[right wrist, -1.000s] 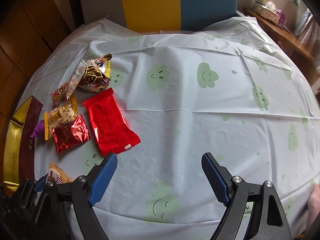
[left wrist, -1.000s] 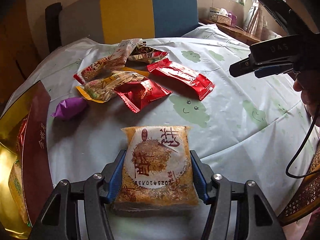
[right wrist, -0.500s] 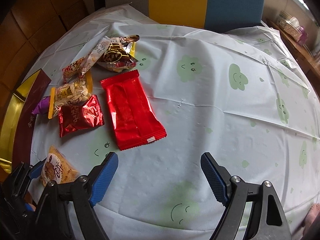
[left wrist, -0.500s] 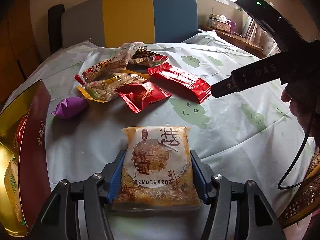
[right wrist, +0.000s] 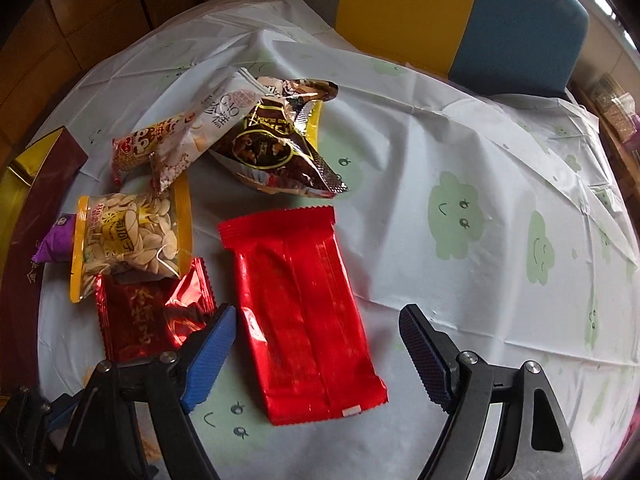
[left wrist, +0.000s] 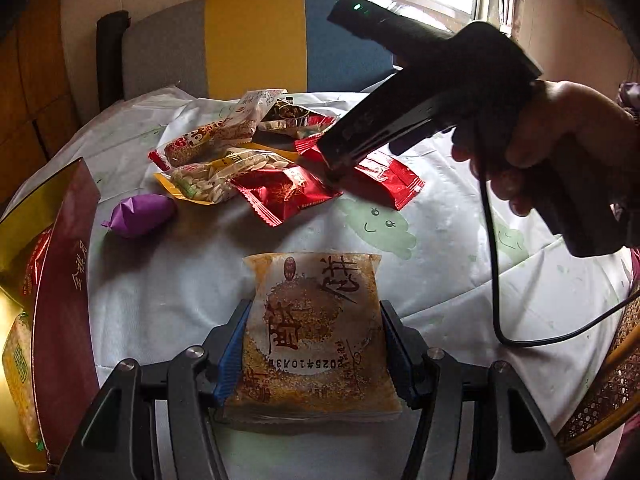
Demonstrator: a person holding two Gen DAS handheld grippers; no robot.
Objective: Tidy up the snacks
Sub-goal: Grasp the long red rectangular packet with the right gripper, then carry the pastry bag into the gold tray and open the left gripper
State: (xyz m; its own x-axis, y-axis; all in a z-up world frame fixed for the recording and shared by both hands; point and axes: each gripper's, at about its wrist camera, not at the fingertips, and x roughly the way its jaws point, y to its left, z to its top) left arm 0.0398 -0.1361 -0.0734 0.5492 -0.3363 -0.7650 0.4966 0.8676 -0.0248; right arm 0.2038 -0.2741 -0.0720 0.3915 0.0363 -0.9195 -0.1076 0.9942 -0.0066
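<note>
Left wrist view: left gripper (left wrist: 314,354) fingers clamp an orange pastry packet (left wrist: 316,332) at lower centre, above the desk (left wrist: 180,280).
Right gripper (right wrist: 316,354) fingers, closing, straddle a long red wrapper (right wrist: 304,316) without touching; seed packet (right wrist: 128,240) lies left of centre.

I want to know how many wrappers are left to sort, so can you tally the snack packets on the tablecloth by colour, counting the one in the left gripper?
Red: 2, the long red packet and the small red foil packet
Purple: 1, the purple packet
Yellow-edged seed packet: 1
White and red bar packet: 1
Dark brown foil packet: 1
Orange pastry packet: 1
Total: 7
</note>
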